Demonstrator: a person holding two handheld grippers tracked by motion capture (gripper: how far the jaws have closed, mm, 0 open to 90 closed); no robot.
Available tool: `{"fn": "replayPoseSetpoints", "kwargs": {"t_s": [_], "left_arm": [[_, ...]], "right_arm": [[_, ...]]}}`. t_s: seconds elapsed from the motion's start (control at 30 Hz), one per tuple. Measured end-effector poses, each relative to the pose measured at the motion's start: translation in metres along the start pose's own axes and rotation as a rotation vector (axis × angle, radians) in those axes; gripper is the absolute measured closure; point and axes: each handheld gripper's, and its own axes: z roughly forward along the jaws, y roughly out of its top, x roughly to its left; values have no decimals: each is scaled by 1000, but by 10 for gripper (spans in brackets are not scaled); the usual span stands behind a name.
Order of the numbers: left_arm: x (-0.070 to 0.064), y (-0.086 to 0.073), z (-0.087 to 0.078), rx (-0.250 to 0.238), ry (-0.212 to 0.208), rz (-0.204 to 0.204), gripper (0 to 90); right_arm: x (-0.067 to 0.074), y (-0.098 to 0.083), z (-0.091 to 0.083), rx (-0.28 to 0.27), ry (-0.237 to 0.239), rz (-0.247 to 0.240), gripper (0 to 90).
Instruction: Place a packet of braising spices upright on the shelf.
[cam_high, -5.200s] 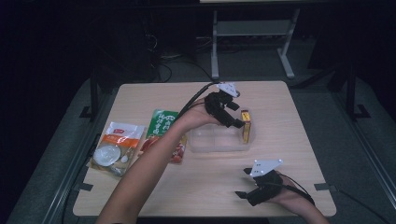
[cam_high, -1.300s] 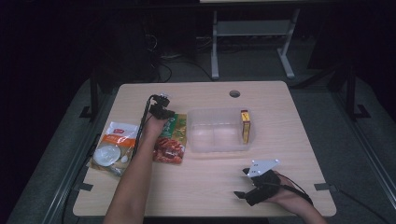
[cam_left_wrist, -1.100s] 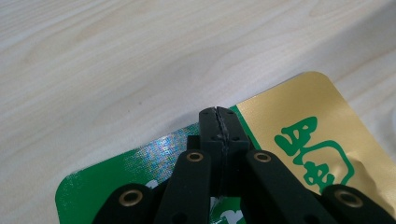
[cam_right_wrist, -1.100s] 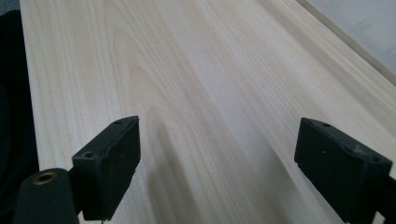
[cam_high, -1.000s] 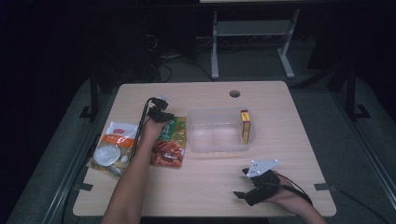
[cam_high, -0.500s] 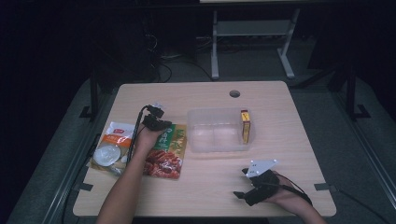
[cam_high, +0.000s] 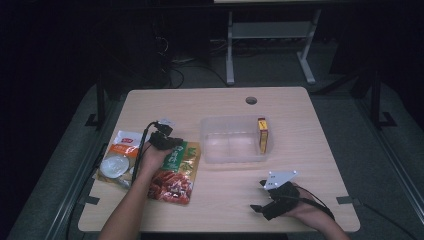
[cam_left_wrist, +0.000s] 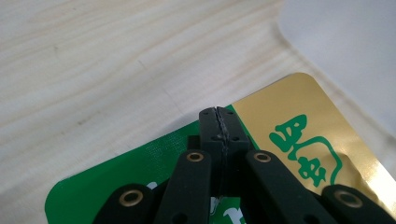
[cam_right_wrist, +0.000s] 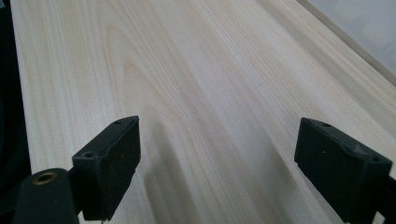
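A green, gold and red snack packet (cam_high: 175, 172) lies flat on the table's left half. My left gripper (cam_high: 162, 140) sits at the packet's far edge. In the left gripper view the jaws are pressed together (cam_left_wrist: 218, 116) at the top edge of the green and gold packet (cam_left_wrist: 289, 121), apparently pinching it. My right gripper (cam_high: 260, 197) rests near the front edge on the right, open. Its two pads (cam_right_wrist: 112, 158) stand wide apart over bare wood (cam_right_wrist: 210, 93).
A clear plastic container (cam_high: 205, 135) stands mid-table with a yellow box (cam_high: 263, 135) upright at its right end. An orange and white packet (cam_high: 125, 145) with a round clear tub (cam_high: 115, 165) lies at the far left. A cable hole (cam_high: 251, 100) is at the back.
The left hand left the container, went to the snack packet, and has drawn it toward the front edge over the last second. The right gripper has stayed put.
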Motion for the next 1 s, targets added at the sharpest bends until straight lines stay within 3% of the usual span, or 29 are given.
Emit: {"fn": "replayPoseSetpoints", "kwargs": {"t_s": [0.43,0.8,0.83,0.9,0.93,1.0], "left_arm": [[-23,-13,-9,22,-63,52,900],[-52,-21,-10,32,-158,91,900],[-54,-21,-11,45,-153,122,900],[-58,-21,-12,45,-139,136,900],[-57,-20,-14,30,-107,157,900],[-51,-17,-18,0,-54,158,900]], "right_arm": [[-1,0,0,3,-3,3,141],[0,0,0,2,-5,2,141],[-1,0,0,3,-5,2,141],[-1,0,0,2,-5,4,141],[-1,0,0,1,-7,4,142],[0,0,-1,1,-6,4,141]]}}
